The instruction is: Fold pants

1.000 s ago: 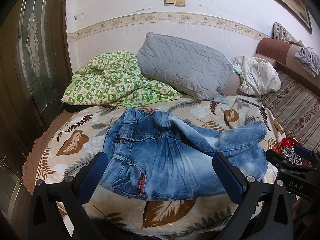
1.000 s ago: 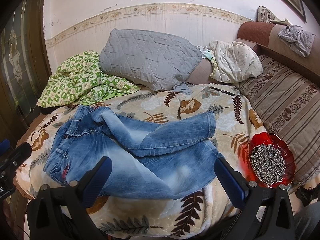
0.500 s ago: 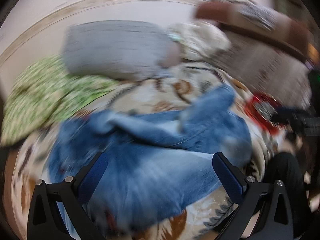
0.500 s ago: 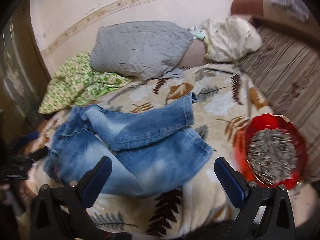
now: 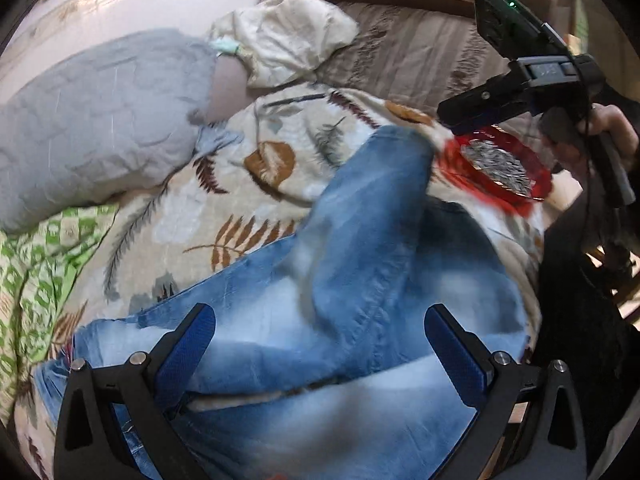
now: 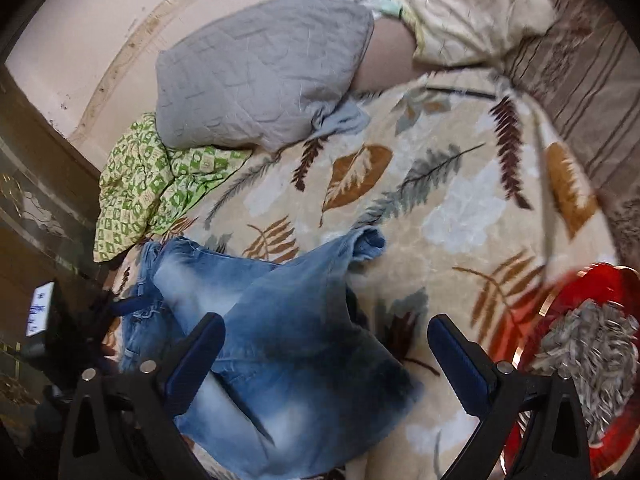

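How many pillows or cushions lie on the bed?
2. The grey pillow lies at the wall, over the green quilt. The cream cushion sits right of it. Others may be hidden.

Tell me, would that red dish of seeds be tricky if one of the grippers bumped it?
Probably. The red dish looks shallow and the seeds are heaped loose, so a nudge could spill them. It sits on the soft leaf-print blanket, likely an unsteady base. It looks glossy, possibly glass, so perhaps slippery and breakable.

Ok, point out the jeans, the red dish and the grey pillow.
jeans (image 6: 304, 344): right wrist view, on the faded leg.
red dish (image 6: 576, 292): right wrist view, on its rim.
grey pillow (image 6: 260, 76): right wrist view, on the quilted front.
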The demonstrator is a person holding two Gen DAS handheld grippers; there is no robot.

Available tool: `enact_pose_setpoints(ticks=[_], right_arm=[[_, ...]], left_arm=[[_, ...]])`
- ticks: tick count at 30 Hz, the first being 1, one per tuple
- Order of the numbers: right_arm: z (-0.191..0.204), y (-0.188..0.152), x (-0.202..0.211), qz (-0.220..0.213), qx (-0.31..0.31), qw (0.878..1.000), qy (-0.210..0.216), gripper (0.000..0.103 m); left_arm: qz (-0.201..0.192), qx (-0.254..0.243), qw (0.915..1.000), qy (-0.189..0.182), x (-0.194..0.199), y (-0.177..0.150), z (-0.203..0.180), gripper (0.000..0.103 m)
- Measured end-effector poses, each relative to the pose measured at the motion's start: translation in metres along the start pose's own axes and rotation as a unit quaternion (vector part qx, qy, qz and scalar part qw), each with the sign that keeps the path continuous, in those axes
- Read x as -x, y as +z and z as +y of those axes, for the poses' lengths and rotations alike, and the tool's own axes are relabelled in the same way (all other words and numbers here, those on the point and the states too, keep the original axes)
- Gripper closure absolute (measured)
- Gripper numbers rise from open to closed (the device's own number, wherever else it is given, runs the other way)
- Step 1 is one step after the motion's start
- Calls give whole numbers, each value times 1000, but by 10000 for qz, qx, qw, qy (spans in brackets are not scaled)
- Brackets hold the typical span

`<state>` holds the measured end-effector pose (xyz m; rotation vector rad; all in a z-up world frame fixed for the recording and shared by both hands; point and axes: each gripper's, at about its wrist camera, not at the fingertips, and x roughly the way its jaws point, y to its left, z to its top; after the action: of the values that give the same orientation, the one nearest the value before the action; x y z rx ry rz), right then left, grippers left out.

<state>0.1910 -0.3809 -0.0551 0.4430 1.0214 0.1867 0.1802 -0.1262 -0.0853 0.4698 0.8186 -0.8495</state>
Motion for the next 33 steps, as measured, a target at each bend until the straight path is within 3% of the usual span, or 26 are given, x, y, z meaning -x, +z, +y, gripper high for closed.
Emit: enact_pose_setpoints(ticks=[3, 5, 7, 10, 20, 22, 23, 24, 25, 26, 27, 29, 30, 33], right_arm=[[0, 10, -21, 256, -22, 9996, 106, 2], [1, 14, -32, 357, 17, 9993, 147, 3], [1, 16, -41, 435, 35, 9989, 182, 5], [1, 20, -54, 549, 44, 9982, 257, 11], [-1, 29, -78, 852, -41, 9954, 437, 22], [0, 33, -84, 914, -41, 9947, 465, 29], [2, 36, -87, 932, -8, 9946, 464, 37], [3, 37, -89, 940, 20, 9945, 458, 51], [4, 39, -91, 945, 47, 9946, 429, 59], [5, 40, -94, 943, 85, 9948, 362, 75], [6, 41, -96, 936, 129, 9951, 300, 88], [9, 42, -96, 870, 269, 9955, 249, 91], [11, 42, -93, 835, 318, 9957, 241, 94], [28, 54, -77, 584, 643, 9960, 212, 97]], left_arm=[[83, 450, 9989, 104, -4, -12, 12, 0], [1, 1097, 9939, -77, 4, -30, 25, 0], [-112, 1720, 9847, -262, 10, -46, 38, 0], [-288, 2569, 9642, -590, 14, -65, 53, 0], [129, 3662, 9272, -774, -31, -62, 63, 3], [139, 3882, 9175, -860, -37, -63, 67, 14], [184, 4002, 9117, -915, -41, -64, 69, 28], [220, 4073, 9087, -895, -43, -64, 70, 44], [279, 4132, 9064, -839, -45, -66, 72, 53], [347, 4196, 9035, -802, -49, -69, 74, 75], [382, 4281, 8993, -809, -51, -72, 76, 85], [345, 4492, 8881, -917, -53, -77, 82, 91], [290, 4517, 8869, -925, -50, -76, 83, 93], [-33, 4401, 8937, -866, -30, -62, 83, 95]])
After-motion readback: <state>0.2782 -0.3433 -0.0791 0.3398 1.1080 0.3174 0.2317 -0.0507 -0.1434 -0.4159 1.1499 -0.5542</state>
